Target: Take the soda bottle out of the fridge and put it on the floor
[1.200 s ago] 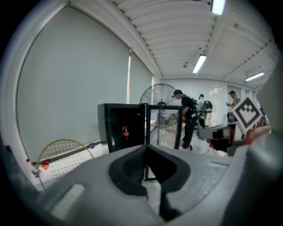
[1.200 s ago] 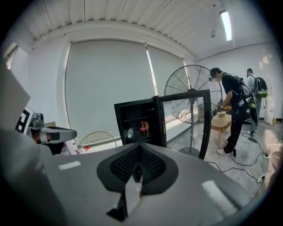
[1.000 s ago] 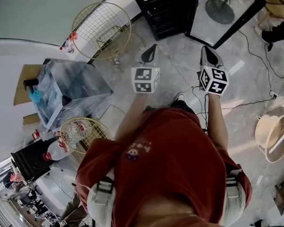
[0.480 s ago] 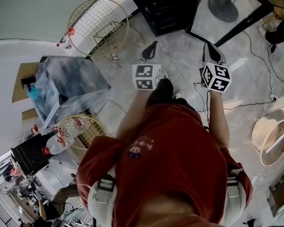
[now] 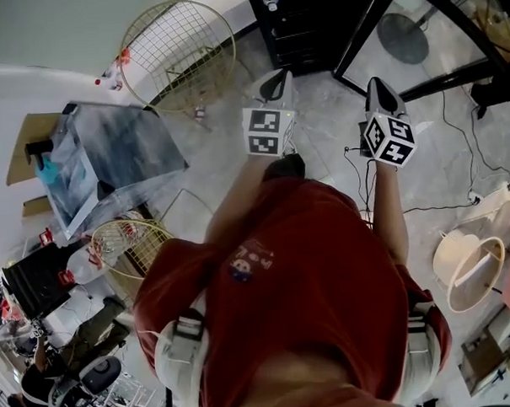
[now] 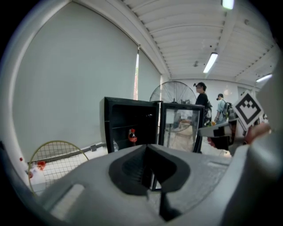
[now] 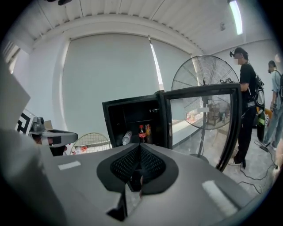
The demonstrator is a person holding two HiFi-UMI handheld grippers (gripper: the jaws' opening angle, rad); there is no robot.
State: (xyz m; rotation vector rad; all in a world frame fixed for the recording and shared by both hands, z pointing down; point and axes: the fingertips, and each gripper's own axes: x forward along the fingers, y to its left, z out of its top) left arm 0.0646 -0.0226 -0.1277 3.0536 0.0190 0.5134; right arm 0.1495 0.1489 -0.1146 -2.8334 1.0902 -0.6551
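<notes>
Near: my two grippers. The left gripper [image 5: 275,82] and right gripper [image 5: 378,92] both have jaws closed together on nothing. Since the earlier frames I have brought both closer to the one fridge [image 7: 128,105], its glass door [image 7: 199,119] standing open. Low inside it are one upright soda bottle [image 7: 141,132] and one clear bottle [image 7: 127,137] lying at its left.

Red T-shirt [image 5: 309,272], pale shorts [image 5: 179,362]; left claw [image 5: 276,79] and right claw [image 5: 378,89] both grey.
</notes>
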